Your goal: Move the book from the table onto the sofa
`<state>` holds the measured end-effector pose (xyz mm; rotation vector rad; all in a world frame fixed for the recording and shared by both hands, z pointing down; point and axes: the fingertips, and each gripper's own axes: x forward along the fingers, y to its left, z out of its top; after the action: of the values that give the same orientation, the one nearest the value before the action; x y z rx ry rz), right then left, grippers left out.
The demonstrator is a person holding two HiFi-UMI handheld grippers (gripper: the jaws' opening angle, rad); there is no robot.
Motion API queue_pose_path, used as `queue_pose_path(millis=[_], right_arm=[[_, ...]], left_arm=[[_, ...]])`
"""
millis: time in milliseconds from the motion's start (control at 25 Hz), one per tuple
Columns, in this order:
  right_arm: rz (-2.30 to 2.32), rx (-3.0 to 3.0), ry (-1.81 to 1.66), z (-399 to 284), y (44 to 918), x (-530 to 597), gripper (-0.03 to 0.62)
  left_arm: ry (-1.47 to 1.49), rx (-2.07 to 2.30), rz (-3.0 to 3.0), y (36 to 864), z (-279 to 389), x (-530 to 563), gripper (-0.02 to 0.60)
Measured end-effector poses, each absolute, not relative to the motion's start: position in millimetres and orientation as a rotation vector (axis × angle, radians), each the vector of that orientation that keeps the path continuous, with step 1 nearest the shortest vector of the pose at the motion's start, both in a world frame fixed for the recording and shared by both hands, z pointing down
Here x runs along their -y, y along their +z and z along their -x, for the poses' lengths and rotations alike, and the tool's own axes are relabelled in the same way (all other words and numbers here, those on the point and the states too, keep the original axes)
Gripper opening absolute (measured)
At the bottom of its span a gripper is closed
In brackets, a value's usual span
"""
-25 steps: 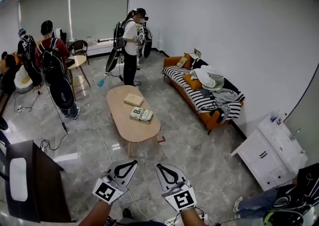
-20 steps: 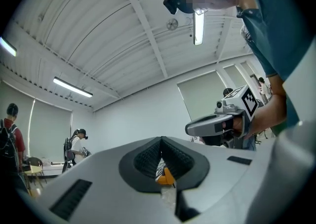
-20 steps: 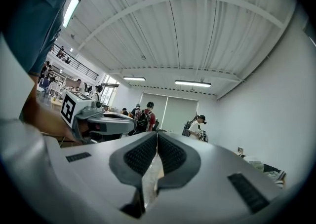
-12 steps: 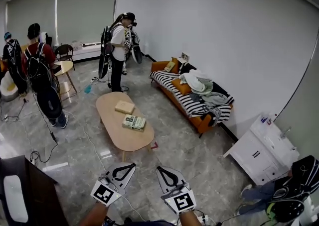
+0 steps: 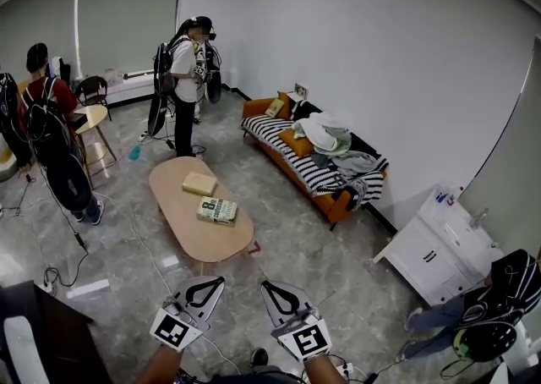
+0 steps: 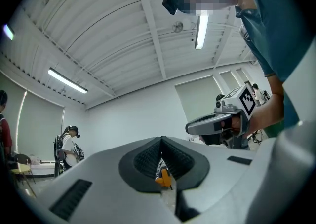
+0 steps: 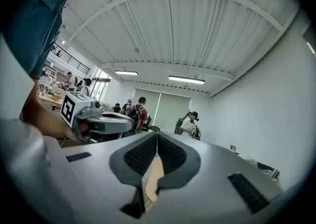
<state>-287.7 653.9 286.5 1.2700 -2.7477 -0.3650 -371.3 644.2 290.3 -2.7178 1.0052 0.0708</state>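
Pressed together with nothing between them, the jaws of the left gripper [image 6: 161, 140] and of the right gripper [image 7: 157, 135] are staying shut, just as one second ago. The person is carrying both grippers low and side by side, pointing about level.

What is changing is the place of the person. Compared with one second ago, the oval light wooden table [image 5: 190, 238] is sliding to the left in the head view, and the low white cabinet [image 5: 431, 255] is coming more into sight. So the person is, it seems, walking and turning.

The green-and-white printed book [image 5: 217, 211] is still lying on the table, toward the end nearer the grippers, and a plain tan book [image 5: 199, 183] is lying just behind it. Nobody is touching either of them. The orange sofa with the black-and-white striped cover [image 5: 272, 139] is standing well apart, to the right of the table.

For the task, I judge that only the approach is going on. The table is still well ahead, and the jaws are needing to open before any book can be taken.
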Motion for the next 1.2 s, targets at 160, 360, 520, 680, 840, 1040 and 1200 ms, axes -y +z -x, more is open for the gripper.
queue_pose_path(millis=[160,360,520,680,840,1040,1200], right_arm=[[-1.237,2.783,-0.358,281,293,-627,0.014],[-1.185,2.822,-0.332,277,299,-590,0.014],[-1.12,2.861,-0.318,234,298,-545,0.014],[-1.075,2.889,-0.309,217,299,-520,0.014],[-1.064,2.889,-0.302,206,303,-504,0.014],[-1.06,2.866,-0.292,205,310,-481,0.014],[-1.107,2.844,-0.278,211,309,-455,0.014]], left_arm=[[0.05,-1.039,2.705,294,365,-619,0.005],[0.032,-1.101,2.688,300,362,-587,0.005],[-0.004,-1.172,2.671,303,319,-544,0.005],[-0.021,-1.214,2.658,304,302,-522,0.005],[-0.041,-1.222,2.666,307,291,-511,0.005],[-0.042,-1.239,2.693,311,293,-484,0.005],[-0.029,-1.197,2.727,316,298,-454,0.005]])
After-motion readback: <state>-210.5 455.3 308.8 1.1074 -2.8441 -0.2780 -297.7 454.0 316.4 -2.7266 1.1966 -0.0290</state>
